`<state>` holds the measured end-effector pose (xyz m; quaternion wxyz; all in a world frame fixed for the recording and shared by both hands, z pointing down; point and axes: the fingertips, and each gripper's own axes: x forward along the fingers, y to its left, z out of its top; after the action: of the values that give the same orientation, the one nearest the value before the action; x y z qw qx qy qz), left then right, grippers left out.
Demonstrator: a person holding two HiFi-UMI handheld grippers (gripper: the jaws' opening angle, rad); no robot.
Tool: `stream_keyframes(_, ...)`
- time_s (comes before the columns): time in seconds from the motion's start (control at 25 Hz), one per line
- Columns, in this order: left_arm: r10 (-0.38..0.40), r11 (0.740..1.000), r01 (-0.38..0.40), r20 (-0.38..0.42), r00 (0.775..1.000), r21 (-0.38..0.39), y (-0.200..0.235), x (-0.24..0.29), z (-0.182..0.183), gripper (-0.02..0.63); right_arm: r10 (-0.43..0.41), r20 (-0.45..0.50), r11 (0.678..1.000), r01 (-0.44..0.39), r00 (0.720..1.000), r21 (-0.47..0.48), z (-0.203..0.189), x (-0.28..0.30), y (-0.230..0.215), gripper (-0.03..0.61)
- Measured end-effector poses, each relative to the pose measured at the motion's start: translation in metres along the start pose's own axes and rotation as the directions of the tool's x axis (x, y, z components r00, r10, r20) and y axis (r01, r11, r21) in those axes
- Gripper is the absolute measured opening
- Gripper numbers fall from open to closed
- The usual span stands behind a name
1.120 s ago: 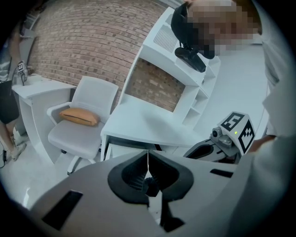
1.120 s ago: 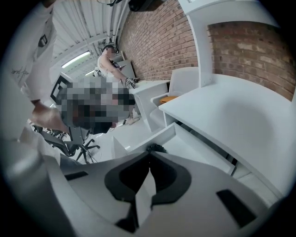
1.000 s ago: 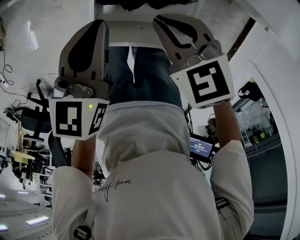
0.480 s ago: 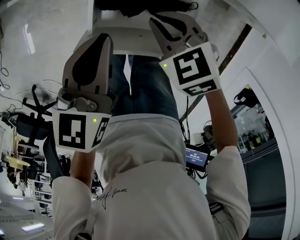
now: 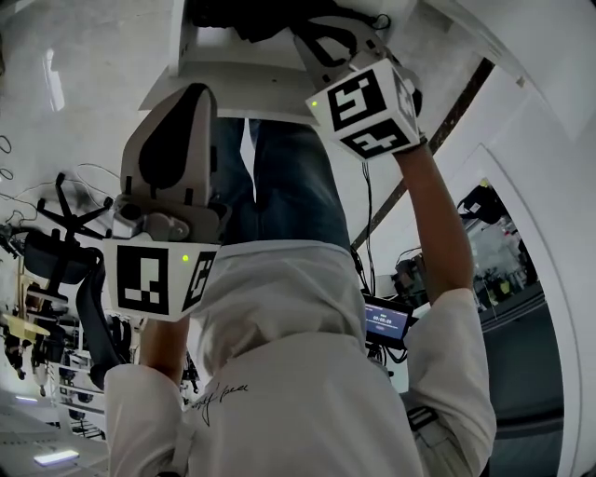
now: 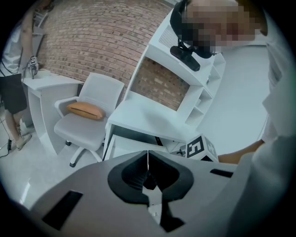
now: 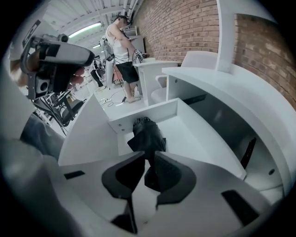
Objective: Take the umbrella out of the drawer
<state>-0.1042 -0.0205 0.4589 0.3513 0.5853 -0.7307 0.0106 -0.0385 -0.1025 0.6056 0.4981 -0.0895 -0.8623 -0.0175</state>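
Note:
A black folded umbrella (image 7: 147, 134) lies inside the open white drawer (image 7: 148, 115), against its far wall. My right gripper (image 7: 149, 155) points steeply down into the drawer just short of the umbrella. Its jaws have just been opening to a narrow slit, and nothing is between the pads. In the head view the right gripper (image 5: 321, 42) reaches over the drawer (image 5: 233, 79), where the umbrella (image 5: 251, 14) shows as a dark shape. My left gripper (image 6: 148, 155) is held back from the desk with its jaws shut and empty; it also appears in the head view (image 5: 191, 93).
A white desk (image 6: 148, 118) with a shelf unit (image 6: 203, 92) stands against a brick wall. A white office chair with an orange cushion (image 6: 85, 110) sits left of it. A person (image 7: 121, 51) stands by a far counter. The drawer's side walls flank the umbrella.
My right gripper has moved toward the drawer and now reaches over it, rolling a little. The left gripper has stayed about where it was.

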Motion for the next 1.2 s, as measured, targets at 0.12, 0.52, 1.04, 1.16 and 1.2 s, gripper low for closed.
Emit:
stream_keyframes(0.12, -0.013, 1.000, 0.013, -0.011, 1.000, 0.006, -0.004, 0.001, -0.003, 0.017, 0.019, -0.038, 1.000, -0.019, 0.999, -0.013, -0.006, 0.013, -0.002, 0.112)
stream_keyframes(0.52, 0.008, 0.998, -0.005, -0.067, 0.998, 0.057, -0.011, 0.003, -0.018, 0.018, -0.016, -0.133, 0.982, -0.010, 0.991, -0.190, -0.017, 0.050, -0.005, 0.199)
stream_keyframes(1.04, -0.085, 0.993, 0.088, -0.039, 0.996, 0.082, -0.026, -0.007, -0.027, 0.017, 0.001, -0.211, 0.968, -0.054, 0.978, -0.245, -0.027, 0.086, -0.012, 0.229)
stream_keyframes(1.16, -0.075, 0.992, 0.078, -0.037, 0.997, 0.096, -0.023, -0.006, -0.029, 0.017, -0.015, -0.230, 0.958, -0.051, 0.973, -0.282, -0.031, 0.090, -0.014, 0.238)
stream_keyframes(1.2, -0.075, 0.993, 0.078, -0.039, 0.996, 0.087, -0.022, -0.006, -0.030, 0.017, -0.016, -0.235, 0.956, -0.054, 0.972, -0.287, -0.032, 0.092, -0.014, 0.238)
